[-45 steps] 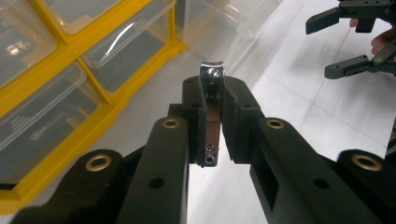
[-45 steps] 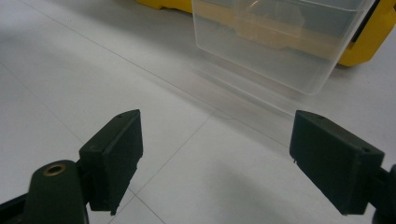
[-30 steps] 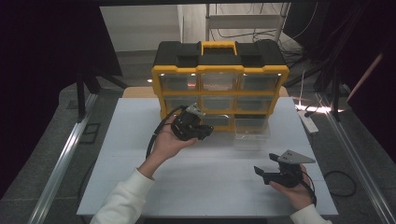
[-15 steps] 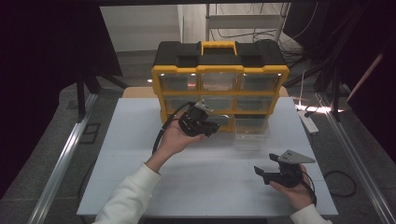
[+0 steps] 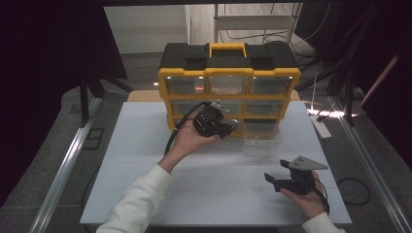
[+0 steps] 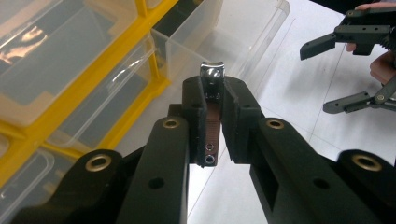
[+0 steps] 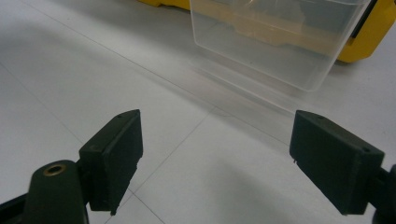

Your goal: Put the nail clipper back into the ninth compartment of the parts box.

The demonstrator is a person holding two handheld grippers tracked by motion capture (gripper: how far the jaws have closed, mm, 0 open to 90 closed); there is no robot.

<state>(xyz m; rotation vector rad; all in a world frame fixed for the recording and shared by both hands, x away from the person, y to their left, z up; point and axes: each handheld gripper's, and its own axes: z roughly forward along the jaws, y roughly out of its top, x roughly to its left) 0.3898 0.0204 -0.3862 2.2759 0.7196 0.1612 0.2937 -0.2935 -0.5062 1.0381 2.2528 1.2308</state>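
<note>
My left gripper (image 5: pixel 227 127) hovers just in front of the yellow and black drawer organizer (image 5: pixel 228 63), beside a clear drawer (image 5: pixel 262 138) that stands pulled out on the white table. In the left gripper view this gripper (image 6: pixel 214 91) is shut on a small clipper-like object (image 6: pixel 211 74) with a shiny metal end and a brown body, above the clear drawer (image 6: pixel 233 32). My right gripper (image 5: pixel 274 180) rests low near the table's front right, open and holding nothing. Its own view shows the right gripper (image 7: pixel 217 154) facing the clear drawer (image 7: pixel 275 42).
The white table (image 5: pixel 145 160) has bare room on the left and in the middle. A power strip (image 5: pixel 321 125) lies off its right edge and a metal rail (image 5: pixel 68 160) runs along the left. The right gripper (image 6: pixel 341 70) shows at the upper right of the left gripper view.
My left hand has carried the held object to the right and a little farther back, toward the pulled-out clear drawer. The right gripper has stayed where it was.
</note>
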